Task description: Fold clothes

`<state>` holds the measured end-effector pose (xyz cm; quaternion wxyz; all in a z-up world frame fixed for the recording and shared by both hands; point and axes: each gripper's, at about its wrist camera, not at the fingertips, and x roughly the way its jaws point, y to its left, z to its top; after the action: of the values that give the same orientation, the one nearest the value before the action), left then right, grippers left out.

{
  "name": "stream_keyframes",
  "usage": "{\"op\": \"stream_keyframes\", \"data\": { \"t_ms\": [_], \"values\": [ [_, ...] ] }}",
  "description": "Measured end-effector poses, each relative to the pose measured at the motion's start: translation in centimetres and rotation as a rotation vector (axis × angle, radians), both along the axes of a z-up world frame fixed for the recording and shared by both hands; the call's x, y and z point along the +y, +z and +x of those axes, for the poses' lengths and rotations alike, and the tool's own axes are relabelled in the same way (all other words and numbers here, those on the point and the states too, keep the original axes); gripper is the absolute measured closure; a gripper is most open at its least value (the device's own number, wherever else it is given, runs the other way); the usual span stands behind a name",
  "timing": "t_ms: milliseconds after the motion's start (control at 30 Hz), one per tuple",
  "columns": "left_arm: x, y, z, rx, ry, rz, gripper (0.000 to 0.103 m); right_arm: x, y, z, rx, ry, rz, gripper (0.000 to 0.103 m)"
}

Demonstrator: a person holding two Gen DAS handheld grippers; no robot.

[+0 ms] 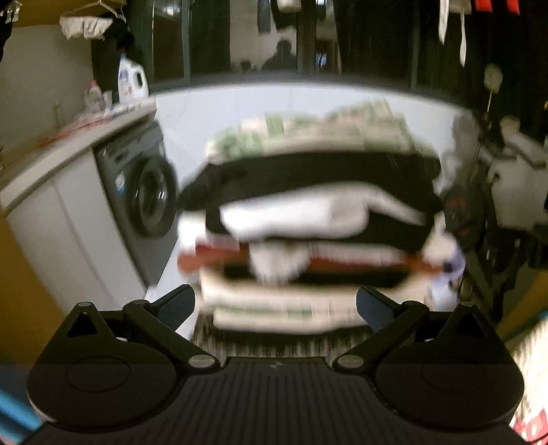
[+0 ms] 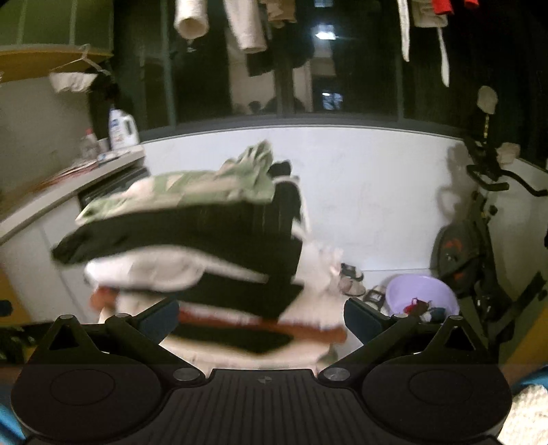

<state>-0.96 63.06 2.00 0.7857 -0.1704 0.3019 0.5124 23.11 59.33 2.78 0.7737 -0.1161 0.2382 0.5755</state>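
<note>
Laundry rm, clothes stack (image 1: 308, 219) ahead of hand-held gripper (image 1: 275, 304)

Green-white, black, white, red clothes (image 2: 191, 239)

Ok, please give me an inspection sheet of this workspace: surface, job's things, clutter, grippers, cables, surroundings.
Surface: hidden under the clothes.
Job's things: stack of folded clothes, green-patterned piece on top; blurred.
Clutter: lilac basin with small items, sandals on the floor.
Grippers: left gripper open, empty; right gripper open, empty.
Cables: nothing seen.
Surroundings: washing machine, detergent bottle, exercise bike, hanging laundry.
</note>
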Motion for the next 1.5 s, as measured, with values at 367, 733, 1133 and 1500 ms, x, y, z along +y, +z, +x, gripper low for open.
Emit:
{"op": "stream_keyframes", "data": {
  "t_ms": [367,733,1133,1500],
  "values": [
    [-9.2,-0.8,-3.7,-0.014,0.018,-0.032,0.000,-11.6,-2.5,-5.6,0.026,0.020,-0.131,0.001],
    [-17.3,-2.1,-11.6,-0.024,-0.049,-0.071,0.000,-22.1,-4.4,-15.1,-0.033,-0.113,-0.224,0.001],
    [-25.9,-2.8,-15.3,0.012,-0.152,-0.142,0.000,-32.9,-6.4,-23.4,-0.039,-0.218,-0.315,0.001],
    [-30.8,-3.0,-14.9,0.081,-0.171,-0.142,0.000,-37.9,-7.3,-23.6,0.066,-0.243,-0.334,0.001]
  ]
}}
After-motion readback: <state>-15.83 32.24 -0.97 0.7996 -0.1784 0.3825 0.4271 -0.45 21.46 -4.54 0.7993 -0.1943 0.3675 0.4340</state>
